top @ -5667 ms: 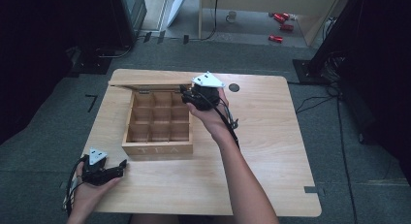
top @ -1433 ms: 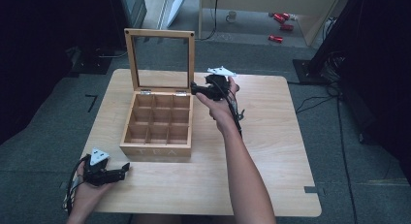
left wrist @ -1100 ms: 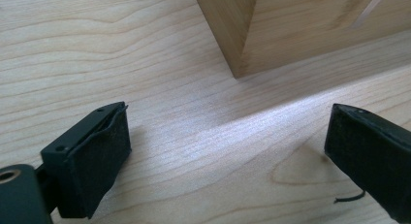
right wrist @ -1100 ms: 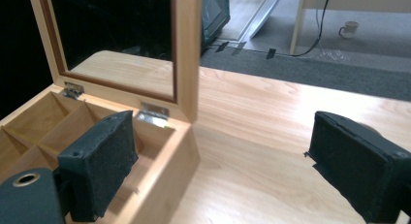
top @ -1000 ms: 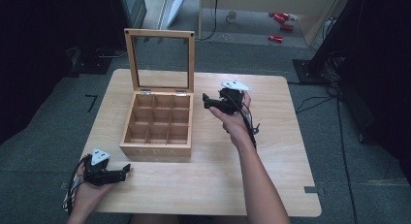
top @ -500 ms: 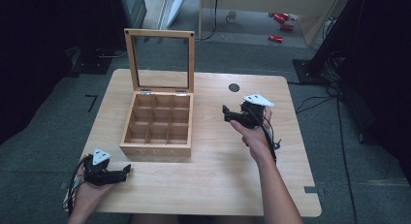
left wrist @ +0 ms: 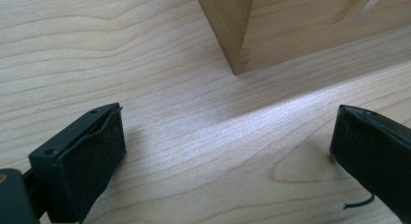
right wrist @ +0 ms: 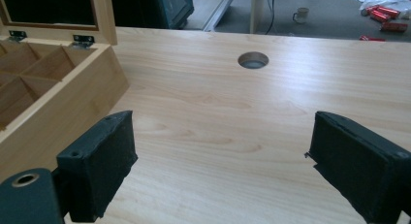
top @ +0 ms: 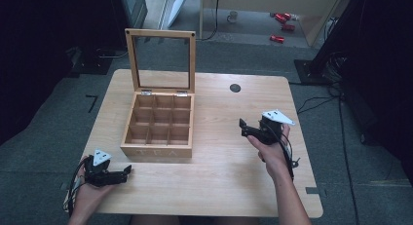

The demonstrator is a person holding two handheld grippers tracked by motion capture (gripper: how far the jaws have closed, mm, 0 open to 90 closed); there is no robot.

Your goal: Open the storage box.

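Wooden table under my hands. Tea box, nine bare compartments, glass lid upright, front facing me, left of my right gripper, empty, jaws apart; left gripper likewise.

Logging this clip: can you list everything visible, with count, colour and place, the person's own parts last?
Tea box: one, light wood, nine empty compartments, left of table centre.
Lid: one, wood frame with clear pane, hinged upright at the box's far side.
Table: one, light wood; dark round hole near far edge.
Red cans: a few, on the floor beyond the table.
Mug: one, pale, on the floor behind.
Left gripper: black, open, near-left corner.
Right gripper: black, open, right of the box.
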